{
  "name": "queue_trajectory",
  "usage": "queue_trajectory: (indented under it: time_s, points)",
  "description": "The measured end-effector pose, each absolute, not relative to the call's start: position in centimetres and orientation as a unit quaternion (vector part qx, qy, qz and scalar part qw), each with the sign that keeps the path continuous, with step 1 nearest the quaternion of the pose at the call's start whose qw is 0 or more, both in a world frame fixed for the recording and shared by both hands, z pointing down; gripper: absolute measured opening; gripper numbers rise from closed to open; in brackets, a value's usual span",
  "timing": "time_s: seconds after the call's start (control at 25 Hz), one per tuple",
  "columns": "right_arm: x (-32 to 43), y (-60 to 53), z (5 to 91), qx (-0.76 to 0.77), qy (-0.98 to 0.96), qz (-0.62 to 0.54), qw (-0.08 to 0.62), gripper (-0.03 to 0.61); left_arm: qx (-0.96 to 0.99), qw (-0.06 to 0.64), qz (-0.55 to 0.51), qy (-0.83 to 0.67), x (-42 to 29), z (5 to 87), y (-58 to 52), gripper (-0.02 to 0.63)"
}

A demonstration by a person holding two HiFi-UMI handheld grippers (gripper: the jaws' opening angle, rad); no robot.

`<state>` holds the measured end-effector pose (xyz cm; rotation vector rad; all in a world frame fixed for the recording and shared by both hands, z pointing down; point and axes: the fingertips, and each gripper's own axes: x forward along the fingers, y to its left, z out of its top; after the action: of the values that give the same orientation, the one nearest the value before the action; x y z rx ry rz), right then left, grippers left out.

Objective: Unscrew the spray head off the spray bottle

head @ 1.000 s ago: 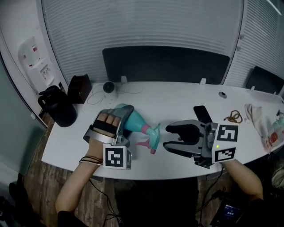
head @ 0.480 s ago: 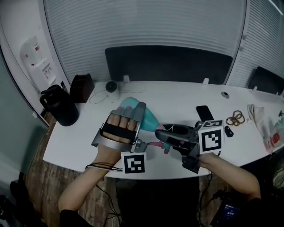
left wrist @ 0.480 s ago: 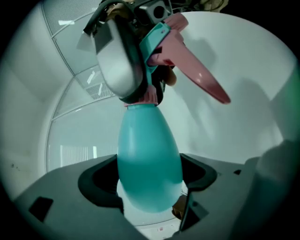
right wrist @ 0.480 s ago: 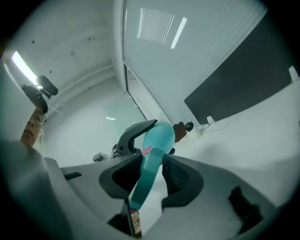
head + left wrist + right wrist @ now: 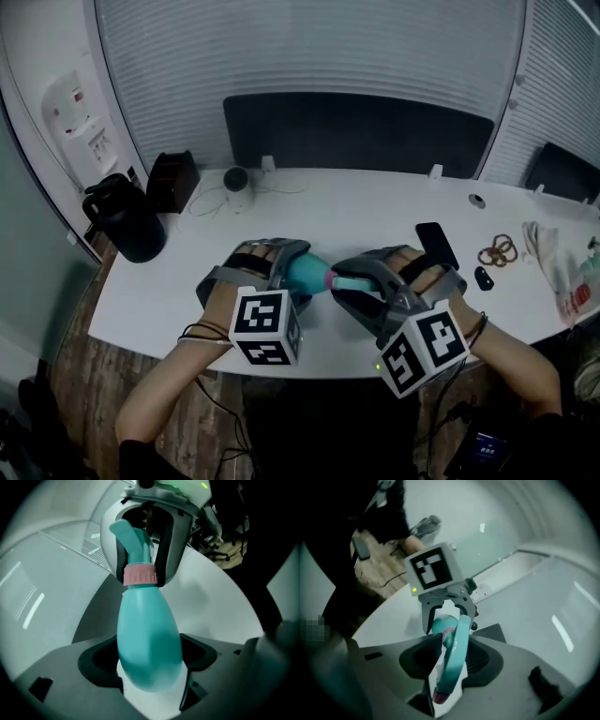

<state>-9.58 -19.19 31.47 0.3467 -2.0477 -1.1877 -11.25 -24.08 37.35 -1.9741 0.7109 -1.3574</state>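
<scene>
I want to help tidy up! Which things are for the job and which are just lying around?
For the job: spray bottle, in the left gripper; spray head, with the right gripper just closing its jaws on it.
Lying about: black jug, phone, dark box, rings.

Pale slatted blinds [image 5: 309, 56] closed in the room at the back, running from side to side. A long white table [image 5: 366, 211] with a curved front edge stood before them, and a dark screen panel [image 5: 356, 131] rose along its far side (a second dark panel [image 5: 561, 171] showed further right). Brown wood-plank flooring [image 5: 80, 384] lay below on the left. A white box-like fitting [image 5: 80, 117] hung on the left wall. The light was cool and even.
</scene>
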Motion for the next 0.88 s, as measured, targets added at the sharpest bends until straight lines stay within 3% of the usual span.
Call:
queue_trajectory:
  time_s: [0.12, 0.28, 0.52, 0.88]
  points:
    - [-9.4, -17.8, 31.6, 0.110, -0.678, -0.598, 0.412, 0.132, -0.777, 0.295, -0.513, 0.215, -10.6, 38.0, -22.5, 0.390]
    - [-9.2, -15.8, 32.9, 0.047, -0.597, -0.673, 0.435, 0.132, -0.801, 0.274, -0.517, 0.129, -9.8, 39.6, -20.1, 0.390]
    - [-8.7, -14.3, 34.6, -0.014, -0.528, -0.732, 0.430, 0.132, -0.796, 0.276, -0.534, 0.077, -9.6, 41.0, -18.2, 0.391]
    - [-7.8, -17.3, 34.1, 0.031, -0.535, -0.738, 0.411, 0.133, -0.817, 0.262, -0.487, 0.162, -9.9, 39.5, -20.3, 0.390]
